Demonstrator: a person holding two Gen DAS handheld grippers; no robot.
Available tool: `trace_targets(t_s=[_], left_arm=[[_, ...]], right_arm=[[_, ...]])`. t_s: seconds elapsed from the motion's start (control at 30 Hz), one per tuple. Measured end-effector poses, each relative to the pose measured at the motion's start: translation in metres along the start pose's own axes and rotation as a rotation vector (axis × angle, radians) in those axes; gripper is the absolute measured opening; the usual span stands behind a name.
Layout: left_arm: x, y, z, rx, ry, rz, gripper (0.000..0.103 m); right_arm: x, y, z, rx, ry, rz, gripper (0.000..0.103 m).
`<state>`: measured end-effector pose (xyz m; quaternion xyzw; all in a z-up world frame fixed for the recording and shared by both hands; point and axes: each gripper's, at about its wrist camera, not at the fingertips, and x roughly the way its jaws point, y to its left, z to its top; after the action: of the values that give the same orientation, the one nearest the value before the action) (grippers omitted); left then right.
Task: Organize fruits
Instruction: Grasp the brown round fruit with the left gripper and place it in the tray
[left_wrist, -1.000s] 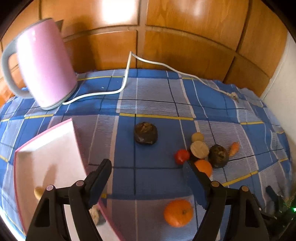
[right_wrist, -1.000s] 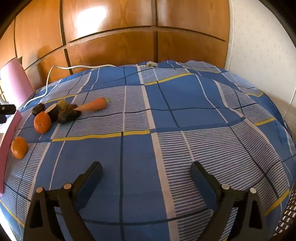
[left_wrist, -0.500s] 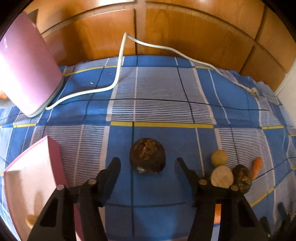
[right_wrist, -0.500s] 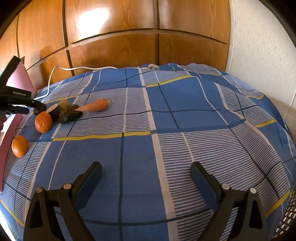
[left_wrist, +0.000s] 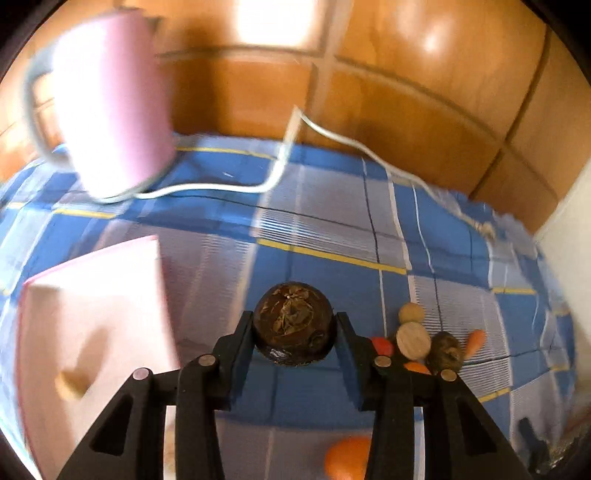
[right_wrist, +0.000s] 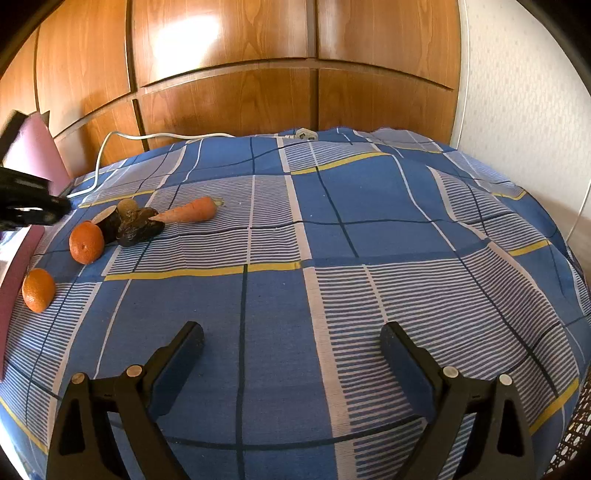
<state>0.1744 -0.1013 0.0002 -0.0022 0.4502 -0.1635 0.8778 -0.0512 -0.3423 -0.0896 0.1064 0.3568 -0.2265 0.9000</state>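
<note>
Left gripper (left_wrist: 294, 325) pinches a dark brown round fruit (left_wrist: 294, 322); right gripper (right_wrist: 291, 343) stands spread over bare cloth.

Left wrist view: the jaws have just been closing and both pads now press the fruit's sides, above the blue plaid cloth (left_wrist: 332, 229). A pink tray (left_wrist: 88, 317) lies to the left, a pink kettle (left_wrist: 110, 107) stands behind it with its white cord (left_wrist: 273, 181), and a cluster of small fruits with an orange (left_wrist: 347, 458) sits to the right. Right wrist view: nothing lies between the wide-open fingers; two oranges (right_wrist: 86, 242), dark fruits and a carrot (right_wrist: 190, 211) lie well apart, far left, before wooden panels (right_wrist: 229, 48).
</note>
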Motion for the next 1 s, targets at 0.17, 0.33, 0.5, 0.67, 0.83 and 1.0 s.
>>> trace_targets(t_s=[0.17, 0.33, 0.5, 0.67, 0.83, 1.0], left_arm=[[-0.042, 0.031, -0.020, -0.106, -0.091, 0.085, 0.043], [-0.063, 0.065, -0.043, -0.207, -0.126, 0.135, 0.043], [-0.070, 0.091, -0.063, -0.264, -0.132, 0.201, 0.043], [-0.068, 0.117, -0.073, -0.309, -0.131, 0.268, 0.043], [-0.062, 0.138, -0.077, -0.345, -0.133, 0.328, 0.043], [-0.059, 0.149, -0.089, -0.375, -0.111, 0.357, 0.045]], right_arm=[[-0.003, -0.004, -0.001, 0.028, -0.008, -0.005, 0.090], [-0.010, -0.014, -0.004, 0.102, -0.031, -0.071, 0.087], [-0.014, -0.033, -0.002, 0.217, -0.021, -0.152, 0.087], [-0.011, -0.034, -0.005, 0.209, -0.027, -0.213, 0.087], [-0.011, -0.033, -0.006, 0.210, -0.032, -0.221, 0.087], [-0.011, -0.032, -0.007, 0.209, -0.033, -0.227, 0.087]])
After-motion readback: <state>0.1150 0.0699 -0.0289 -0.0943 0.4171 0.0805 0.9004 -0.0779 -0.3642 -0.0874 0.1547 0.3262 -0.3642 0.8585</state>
